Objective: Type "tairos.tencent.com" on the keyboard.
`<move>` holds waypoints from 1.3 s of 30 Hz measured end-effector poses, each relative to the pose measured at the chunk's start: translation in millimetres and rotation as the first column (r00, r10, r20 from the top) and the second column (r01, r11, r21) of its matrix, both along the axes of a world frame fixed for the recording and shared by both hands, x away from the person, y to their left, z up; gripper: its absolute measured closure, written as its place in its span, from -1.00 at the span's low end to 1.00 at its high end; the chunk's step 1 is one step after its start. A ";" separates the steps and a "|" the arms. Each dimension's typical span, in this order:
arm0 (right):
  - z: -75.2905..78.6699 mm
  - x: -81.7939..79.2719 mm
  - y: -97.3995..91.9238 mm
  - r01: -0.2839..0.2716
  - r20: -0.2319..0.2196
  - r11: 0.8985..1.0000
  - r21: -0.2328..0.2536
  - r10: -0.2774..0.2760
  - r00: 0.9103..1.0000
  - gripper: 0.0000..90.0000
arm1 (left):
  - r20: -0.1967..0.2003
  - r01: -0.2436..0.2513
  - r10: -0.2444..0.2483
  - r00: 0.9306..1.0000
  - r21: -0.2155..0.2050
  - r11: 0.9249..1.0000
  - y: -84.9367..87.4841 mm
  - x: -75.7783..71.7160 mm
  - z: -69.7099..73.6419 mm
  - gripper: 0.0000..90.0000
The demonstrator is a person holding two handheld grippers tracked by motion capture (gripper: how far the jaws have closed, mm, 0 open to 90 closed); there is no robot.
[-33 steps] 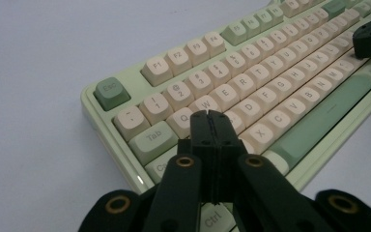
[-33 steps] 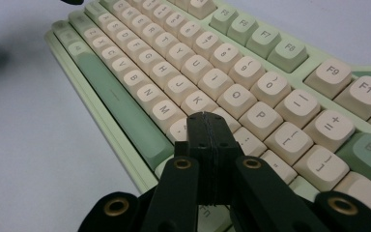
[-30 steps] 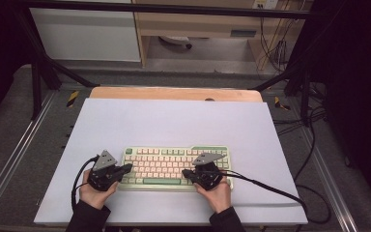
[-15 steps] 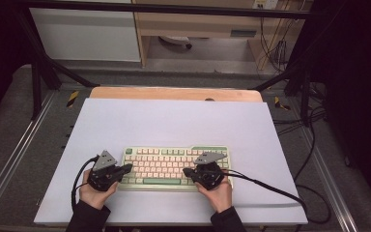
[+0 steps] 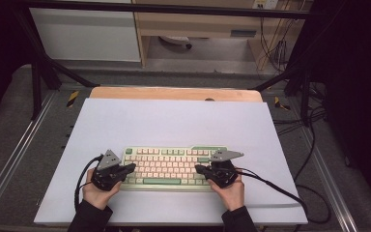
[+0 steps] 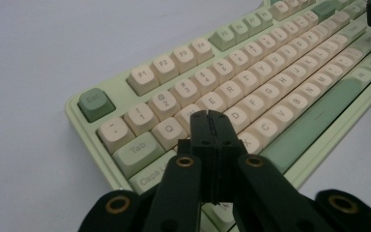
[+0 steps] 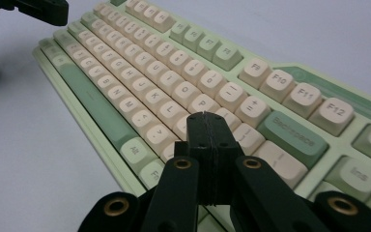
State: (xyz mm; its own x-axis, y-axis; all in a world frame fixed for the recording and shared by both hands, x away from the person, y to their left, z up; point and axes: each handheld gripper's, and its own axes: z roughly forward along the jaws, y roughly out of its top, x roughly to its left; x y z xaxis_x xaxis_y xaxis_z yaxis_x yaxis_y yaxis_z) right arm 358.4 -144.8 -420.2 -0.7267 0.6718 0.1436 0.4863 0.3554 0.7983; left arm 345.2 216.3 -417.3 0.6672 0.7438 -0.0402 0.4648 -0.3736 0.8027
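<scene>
- A pale green keyboard (image 5: 174, 166) with cream keys lies in the lower middle of the high view, on the light lavender sheet that covers the table (image 5: 174, 121); its long side runs left to right across the frame.
- The left hand-held gripper (image 5: 128, 167) sits at the lower left of the high view, over the left end of the keyboard, with a hand (image 5: 96, 193) wrapped around its body and a black cable looping off to the left.
- In the left gripper view its jaws stand pressed together with nothing between them, the tips (image 6: 211, 116) over the cream keys just right of Q, in the lower middle of the frame; whether they touch a key cannot be told.
- The right hand-held gripper (image 5: 199, 168) sits at the lower right of the high view, over the right end of the keyboard, its hand (image 5: 229, 193) behind it and a cable trailing to the right.
- In the right gripper view its jaws are likewise together and empty, the tips (image 7: 207, 117) over the keys below P, left of Backspace (image 7: 292, 137).
- The left hand-held gripper appears again at the upper left corner of the right gripper view, above the far end of the keyboard.
</scene>
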 end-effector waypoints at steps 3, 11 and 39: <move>-0.1 -0.5 -6.0 0.009 0.007 1.000 0.009 -0.009 1.000 1.00 | 0.001 0.010 -0.010 1.000 0.001 1.000 -6.2 0.9 0.7 1.00; -1.2 -2.0 -17.2 0.024 0.005 1.000 0.005 -0.024 1.000 1.00 | -0.003 0.031 -0.031 1.000 0.005 0.999 -24.0 5.9 0.9 1.00; -2.5 -4.3 -23.7 0.021 0.011 1.000 0.010 -0.021 1.000 1.00 | -0.020 0.028 -0.027 0.999 0.028 0.999 -67.4 29.2 -7.2 1.00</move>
State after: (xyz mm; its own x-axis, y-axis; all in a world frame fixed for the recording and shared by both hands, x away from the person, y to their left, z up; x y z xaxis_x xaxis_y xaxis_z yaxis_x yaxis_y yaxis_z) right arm 354.1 -168.5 -422.7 -0.7141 0.6854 0.1421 0.4844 0.3373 0.8072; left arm 374.3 148.8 -424.5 0.6867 0.7261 -0.0332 0.4698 -0.4085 0.7825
